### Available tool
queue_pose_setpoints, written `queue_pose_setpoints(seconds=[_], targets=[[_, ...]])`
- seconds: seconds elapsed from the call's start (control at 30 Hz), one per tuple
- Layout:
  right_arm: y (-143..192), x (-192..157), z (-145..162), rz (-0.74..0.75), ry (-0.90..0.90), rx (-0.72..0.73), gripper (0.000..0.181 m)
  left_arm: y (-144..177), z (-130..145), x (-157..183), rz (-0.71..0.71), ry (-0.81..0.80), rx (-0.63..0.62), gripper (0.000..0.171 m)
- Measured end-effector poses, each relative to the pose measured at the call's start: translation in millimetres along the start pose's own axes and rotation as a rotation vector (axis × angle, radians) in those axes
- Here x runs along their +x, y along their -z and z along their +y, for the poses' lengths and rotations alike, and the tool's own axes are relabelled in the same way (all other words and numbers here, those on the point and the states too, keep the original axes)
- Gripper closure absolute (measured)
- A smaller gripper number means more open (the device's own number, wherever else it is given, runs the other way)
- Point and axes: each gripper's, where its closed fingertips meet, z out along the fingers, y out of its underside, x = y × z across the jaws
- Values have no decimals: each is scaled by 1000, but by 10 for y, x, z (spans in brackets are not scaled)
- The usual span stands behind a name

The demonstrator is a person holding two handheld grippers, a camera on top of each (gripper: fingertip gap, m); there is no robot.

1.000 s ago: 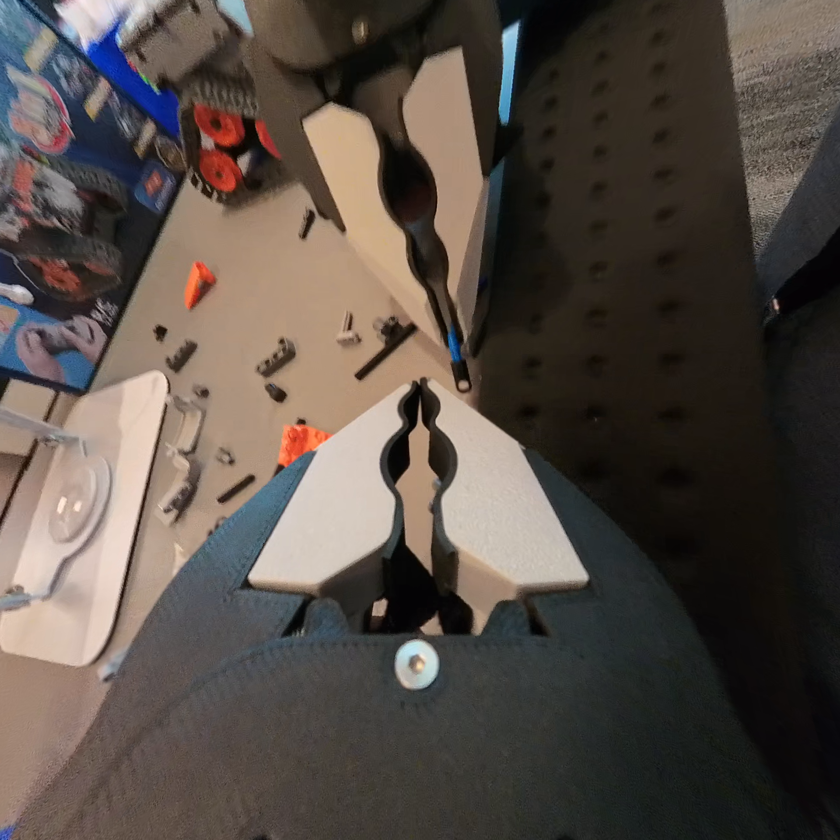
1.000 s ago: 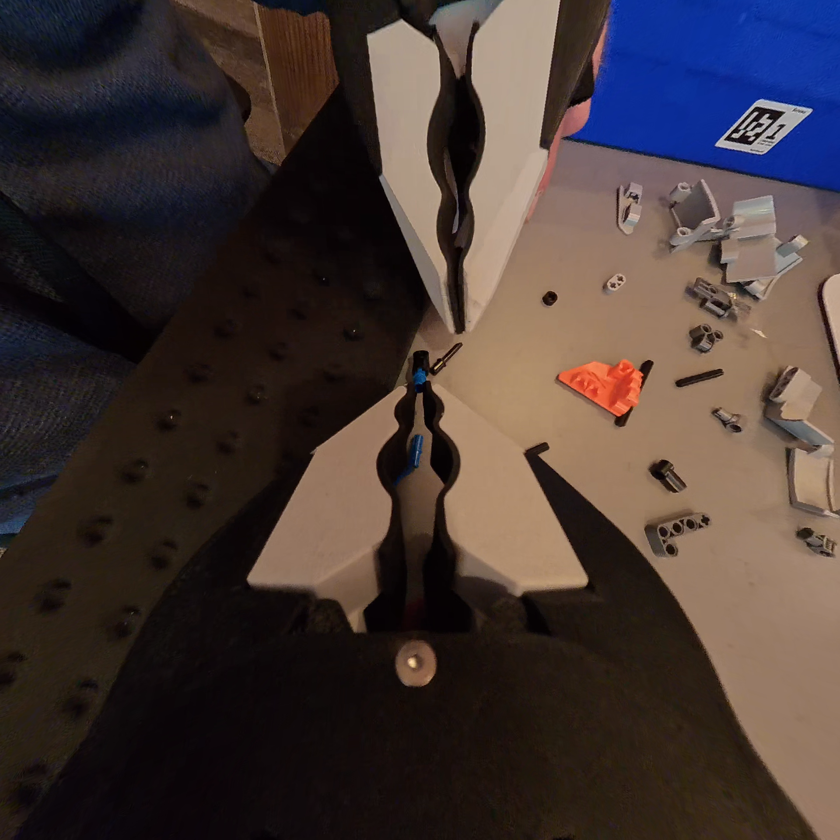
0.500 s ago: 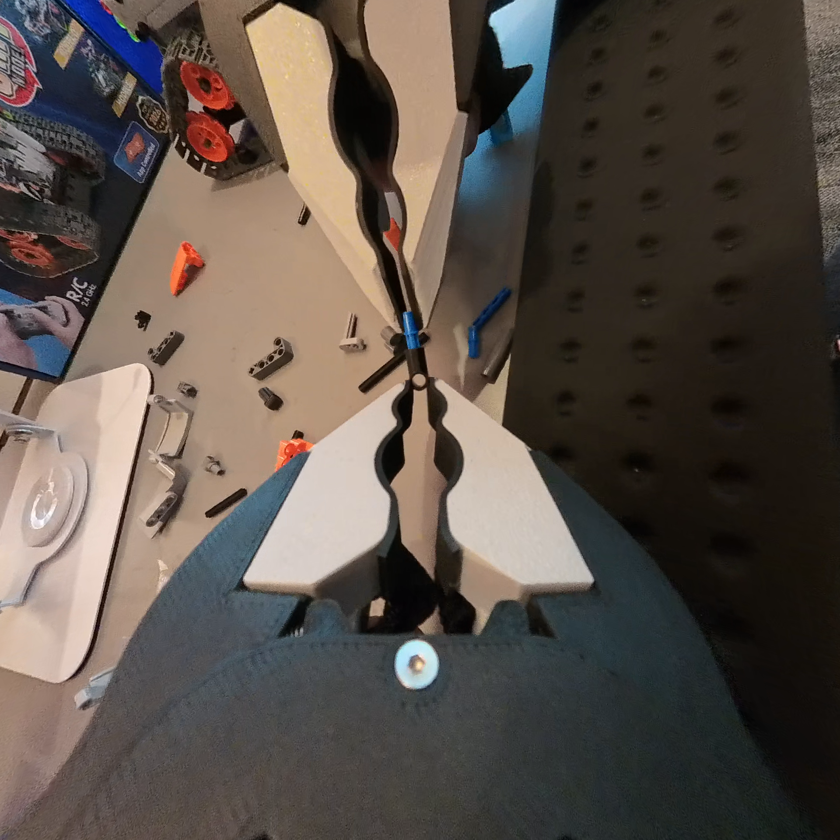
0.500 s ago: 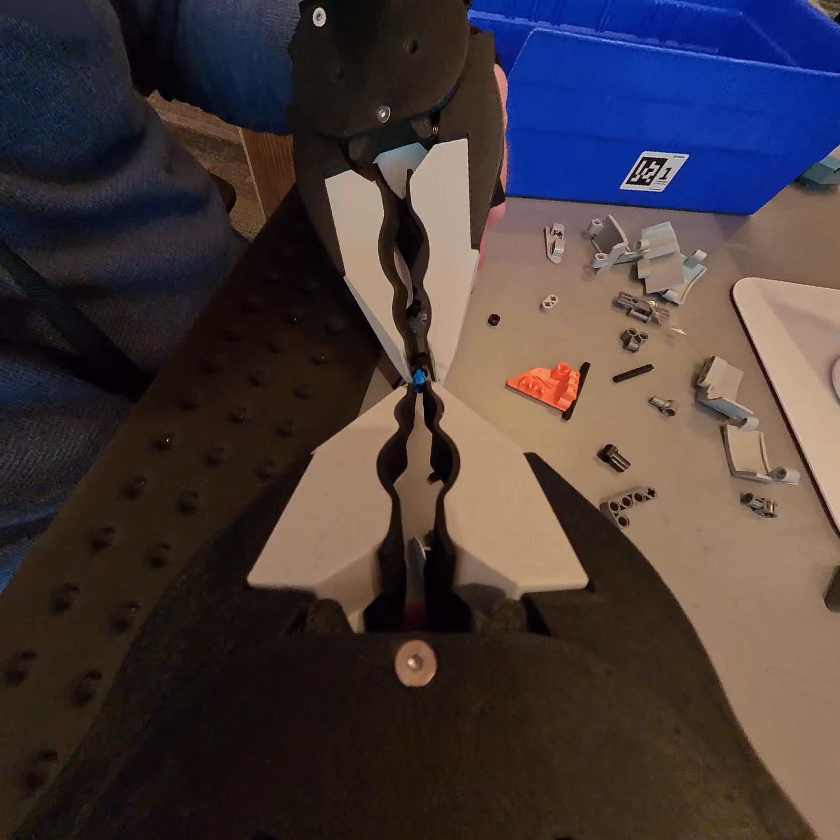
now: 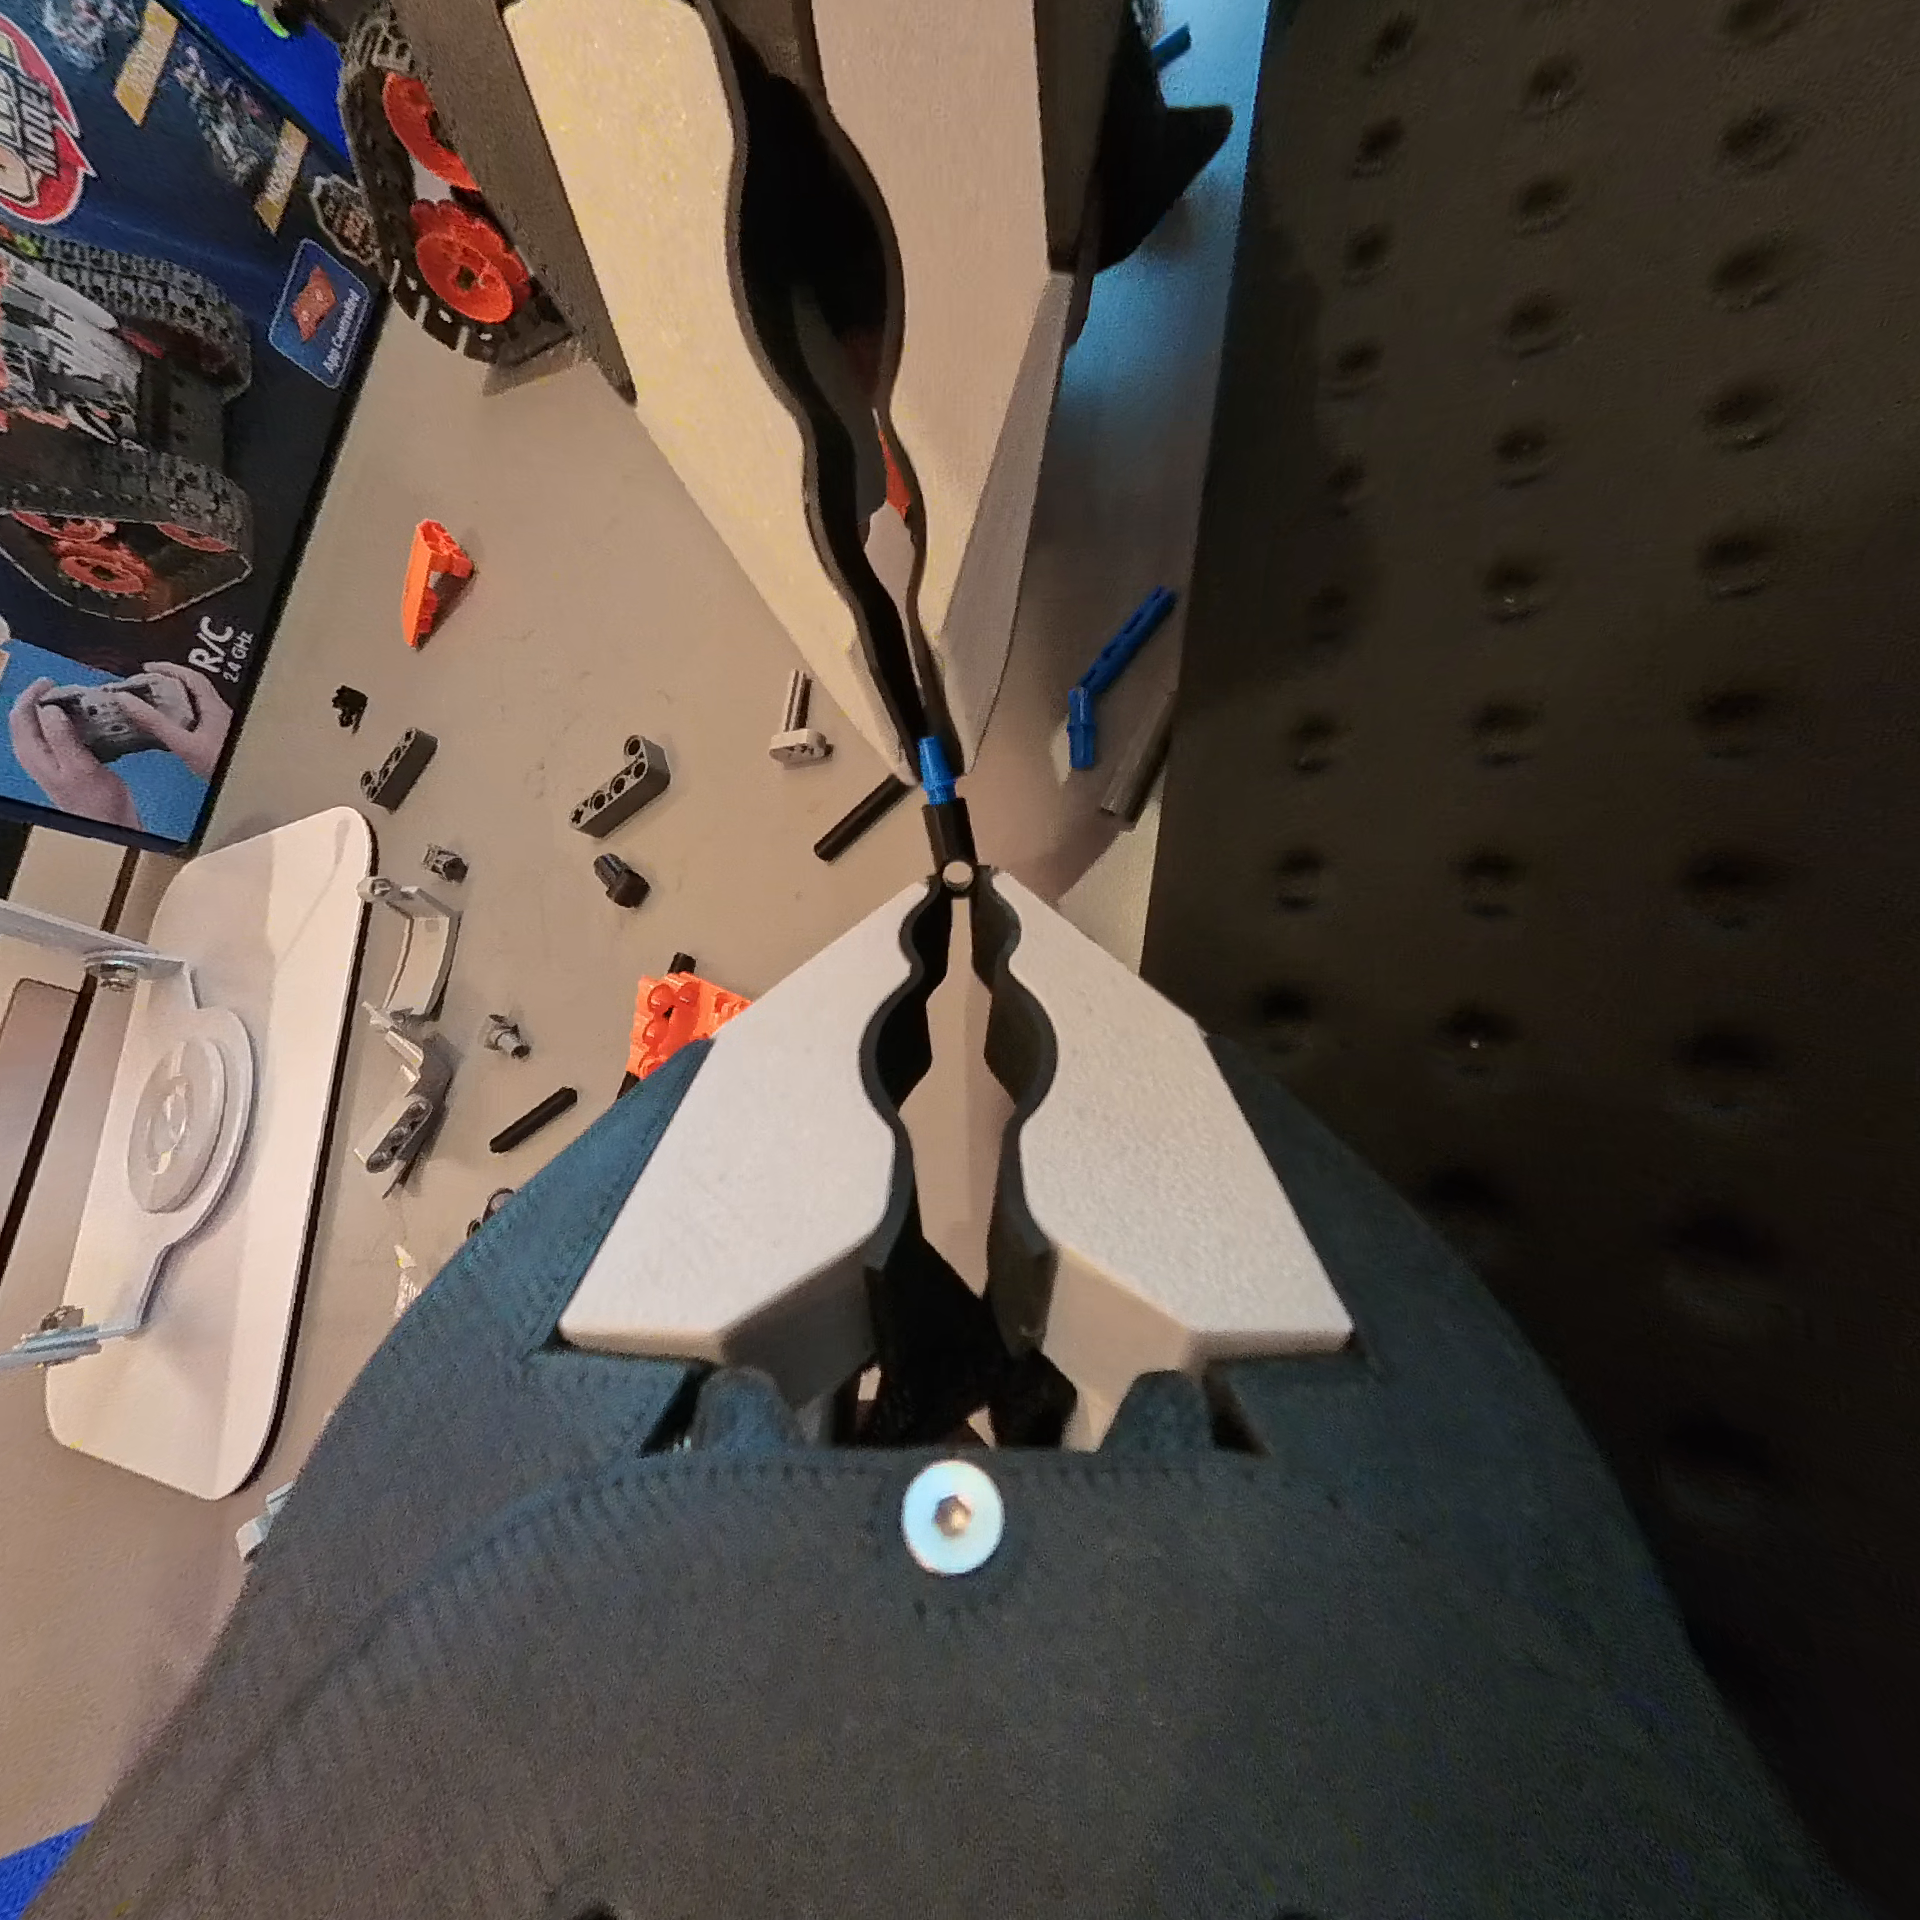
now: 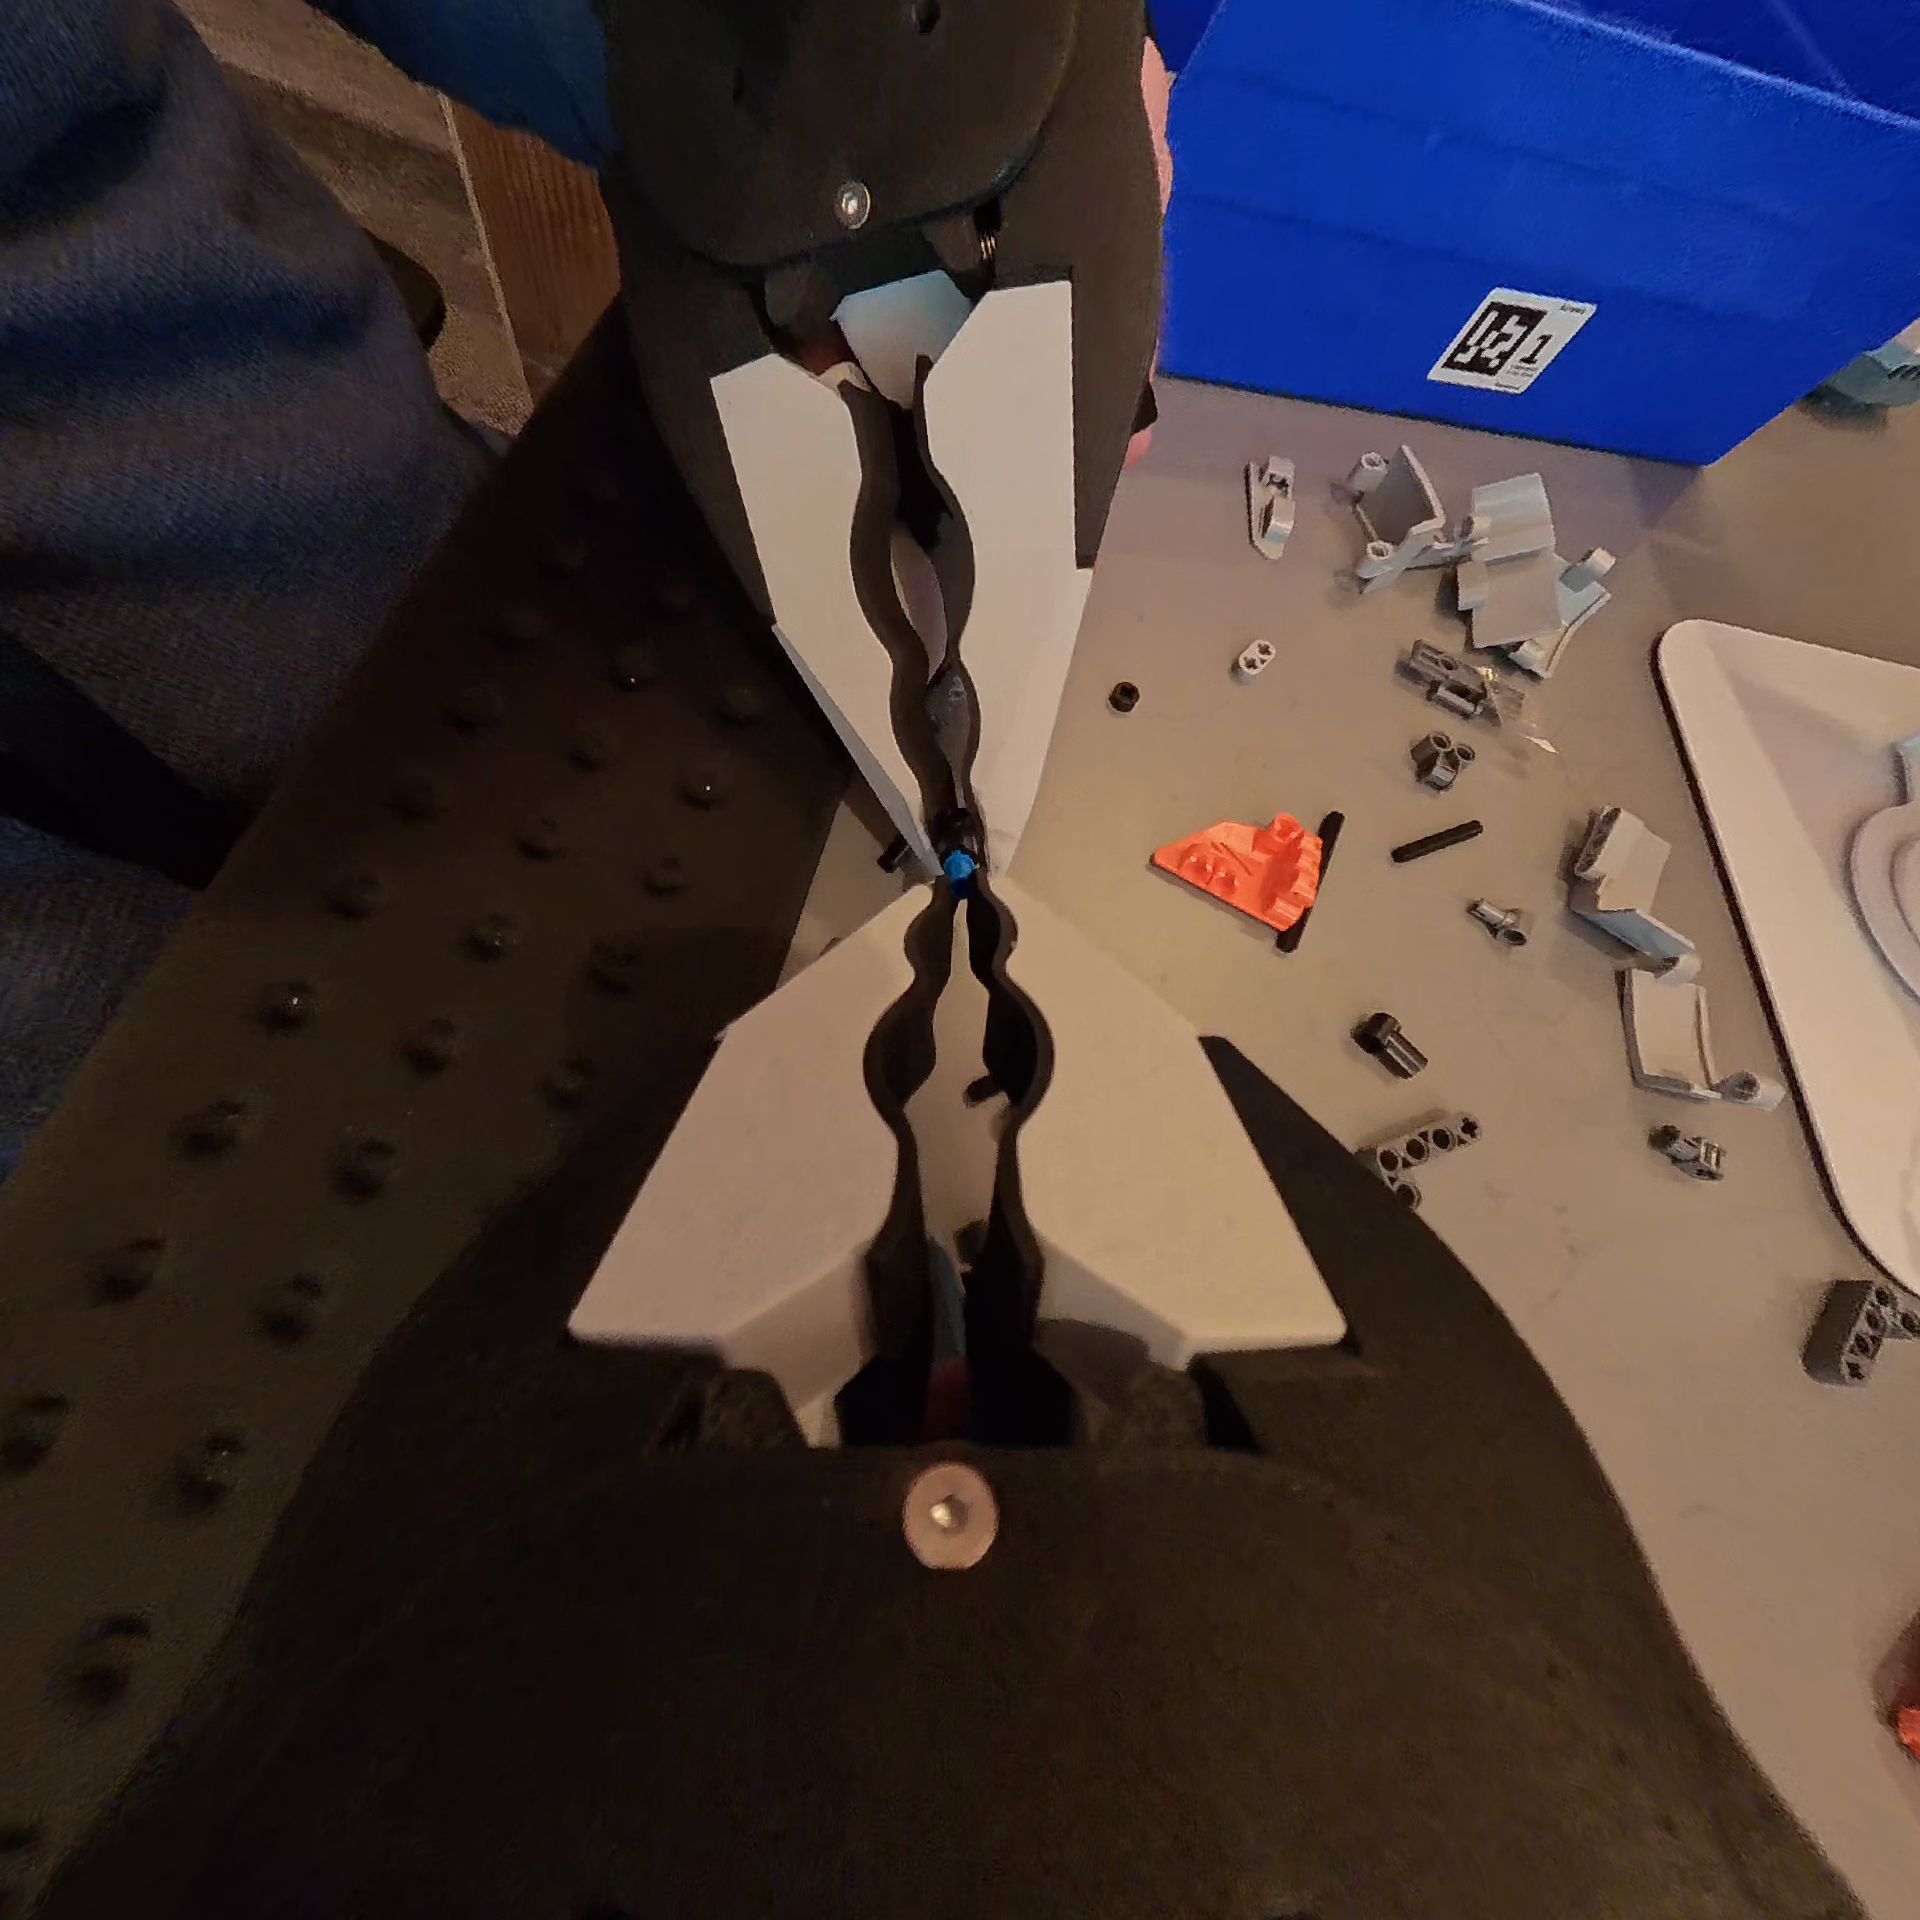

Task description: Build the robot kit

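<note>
My left gripper [image 5: 956, 883] is shut on the end of a small black connector [image 5: 948, 836] with a round hole at its end. My right gripper [image 6: 956, 902] is shut on a blue pin [image 6: 957, 864] that joins the black connector [image 6: 954, 828]. The two grippers meet tip to tip above the table's edge. In the left wrist view the right gripper [image 5: 935, 753] comes down from above with the blue pin [image 5: 935, 769]. In the right wrist view the left gripper [image 6: 951, 836] comes down from above.
A black perforated board [image 5: 1558, 727] lies beside the grey table [image 5: 582, 582]. Loose black, grey and orange pieces [image 6: 1247, 868] lie scattered. A white tray [image 6: 1787, 831], a blue bin [image 6: 1455, 208], a toy box [image 5: 104, 416], a tracked model [image 5: 447, 239] and a blue angled piece [image 5: 1117, 665] stand around. Only a small space, under 4 cm, lies between the two pairs of fingers.
The grippers have come together. The right gripper brought the blue pin with the black connector to the left gripper's tips, and the left gripper now grips the black end.
</note>
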Motion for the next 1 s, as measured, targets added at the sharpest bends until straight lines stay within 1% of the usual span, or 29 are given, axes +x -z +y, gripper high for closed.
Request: queue_pose_setpoints(seconds=[0.53,0.63,0.7,0.77,0.8,0.87,0.9,1.0], targets=[[-95,-2,67,18,35,-55,181,-44,64,16,-7,-12,-45,170],[-31,64,6,36,3,-3,181,-11,6,-85,-38,43,3,168],[38,144,-57,84,2,25,181,26,-53,-195,-86,80,46,167],[102,216,-111,129,1,54,181,60,-66,-281,-136,88,58,169],[138,244,-142,146,-1,72,181,78,-57,-331,-166,95,62,167],[185,304,-194,189,9,102,181,120,-73,-382,-180,127,88,158],[187,325,-191,200,12,105,181,145,-96,-409,-190,137,107,157],[168,341,-194,205,6,113,181,189,-138,-469,-234,89,130,155]])
